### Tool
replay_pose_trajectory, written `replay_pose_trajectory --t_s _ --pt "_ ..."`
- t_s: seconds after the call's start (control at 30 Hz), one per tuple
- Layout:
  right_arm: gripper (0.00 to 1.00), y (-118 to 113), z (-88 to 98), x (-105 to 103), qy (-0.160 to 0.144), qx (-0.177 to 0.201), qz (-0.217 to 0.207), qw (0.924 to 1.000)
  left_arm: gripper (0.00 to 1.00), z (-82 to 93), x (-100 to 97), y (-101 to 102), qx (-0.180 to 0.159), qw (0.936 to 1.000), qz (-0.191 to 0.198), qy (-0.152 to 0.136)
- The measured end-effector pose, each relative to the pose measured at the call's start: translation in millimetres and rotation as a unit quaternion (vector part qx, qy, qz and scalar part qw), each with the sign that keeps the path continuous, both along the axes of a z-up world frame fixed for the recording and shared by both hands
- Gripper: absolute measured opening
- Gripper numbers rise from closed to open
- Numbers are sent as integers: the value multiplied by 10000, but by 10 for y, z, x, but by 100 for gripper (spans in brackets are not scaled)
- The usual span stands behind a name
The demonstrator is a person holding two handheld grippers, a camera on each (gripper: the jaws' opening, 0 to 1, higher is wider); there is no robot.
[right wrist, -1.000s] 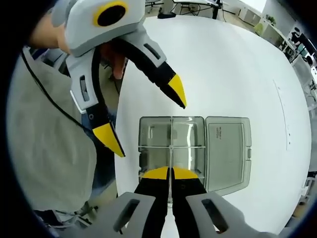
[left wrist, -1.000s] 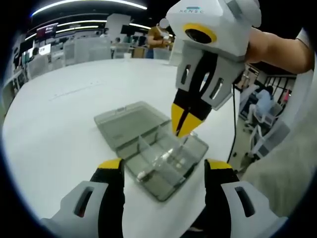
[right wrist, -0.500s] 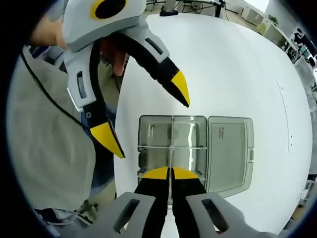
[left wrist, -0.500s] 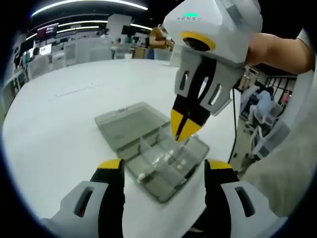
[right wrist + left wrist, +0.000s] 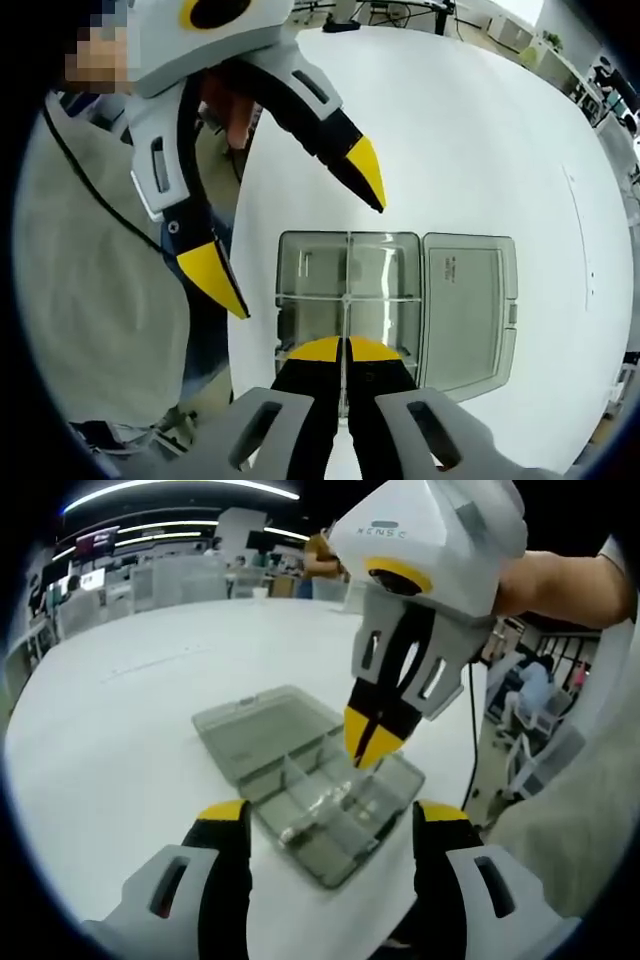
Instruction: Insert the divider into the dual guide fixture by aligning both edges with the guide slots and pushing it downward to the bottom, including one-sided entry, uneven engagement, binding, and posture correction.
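left gripper view: left tongs gaping wide, empty, straddling grey compartment box on bench; right tongs above it, pinched on clear divider | right gripper view: right tongs clamped on divider edge over box slots; left tongs wide apart beside | risk: tilted divider enters one slot, binds.

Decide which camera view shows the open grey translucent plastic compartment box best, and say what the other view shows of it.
The right gripper view: it looks almost straight down on the grey translucent plastic compartment box, so the crossing partitions and the flat open lid read clearly. The left gripper view shows the box at a low slant, with the right gripper above one corner.
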State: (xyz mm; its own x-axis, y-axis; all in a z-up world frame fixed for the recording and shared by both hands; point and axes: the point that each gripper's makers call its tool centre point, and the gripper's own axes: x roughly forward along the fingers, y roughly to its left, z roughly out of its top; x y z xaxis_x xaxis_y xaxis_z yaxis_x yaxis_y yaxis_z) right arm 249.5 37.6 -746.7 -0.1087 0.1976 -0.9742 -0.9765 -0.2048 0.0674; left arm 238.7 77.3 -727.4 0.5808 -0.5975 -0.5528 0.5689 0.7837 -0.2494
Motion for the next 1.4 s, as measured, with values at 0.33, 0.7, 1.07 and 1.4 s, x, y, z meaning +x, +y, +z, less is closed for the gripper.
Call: replay_pose_trajectory --t_s 0.33,0.7,1.07,1.4 --pt "0 -7 -98 4 66 -10 21 10000 63 -20 -7 24 -6 10000 52 8" --pt "0 -5 -197 0 86 -23 15 10000 63 -41 -17 50 -24 9999 125 21" --pt "0 -15 -279 1 85 -9 -34 10000 63 -47 -25 38 -28 9999 139 31" --pt "0 -20 -316 1 84 17 -79 9999 63 -73 -42 30 -14 9999 139 55"
